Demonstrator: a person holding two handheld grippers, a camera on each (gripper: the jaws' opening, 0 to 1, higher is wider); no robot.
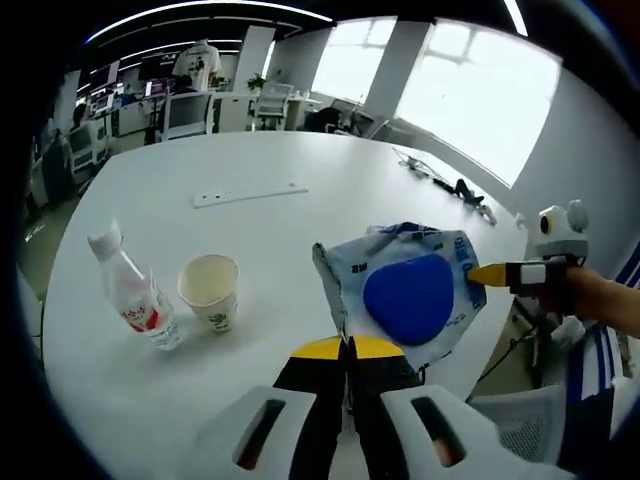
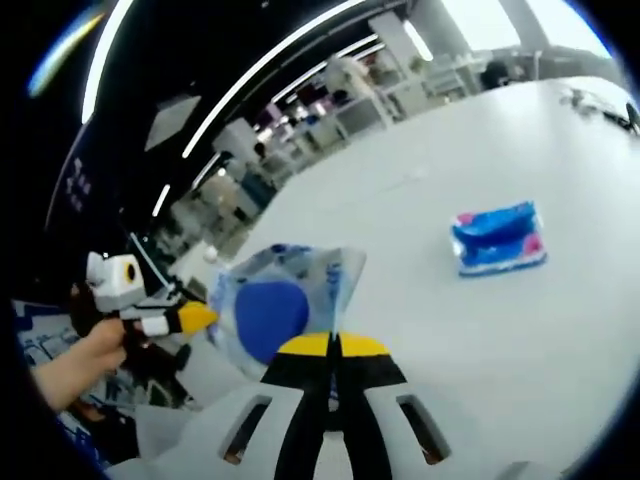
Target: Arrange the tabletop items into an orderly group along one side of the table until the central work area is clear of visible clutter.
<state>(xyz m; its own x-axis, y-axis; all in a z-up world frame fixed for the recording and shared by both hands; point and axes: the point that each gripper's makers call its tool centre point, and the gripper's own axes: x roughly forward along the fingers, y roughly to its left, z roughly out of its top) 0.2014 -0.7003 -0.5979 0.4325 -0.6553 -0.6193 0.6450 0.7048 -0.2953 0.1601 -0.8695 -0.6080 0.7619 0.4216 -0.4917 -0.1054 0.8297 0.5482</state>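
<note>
Both of your tongs are pinching the same blue-and-white packet (image 1: 410,290), lifted clear of the white tabletop (image 1: 300,165). Your left tongs (image 1: 348,348) are pressed together on its lower edge, and your right tongs (image 2: 332,345) are pressed together on another edge of it. In the left gripper view the right tongs come in from the right with their yellow tip at the packet's side, and the packet hangs flat-faced to the camera; its long axis is hard to tell.

In the left gripper view a paper cup (image 1: 211,290) stands upright and open-mouthed; it looks empty. Just beside it a clear plastic bottle (image 1: 135,293) stands tilted. Farther back lies a white strip (image 1: 250,194).

The right gripper view shows a blue tissue pack (image 2: 498,238) lying flat on the tabletop, well apart from the held packet, its long axis running across the view.
</note>
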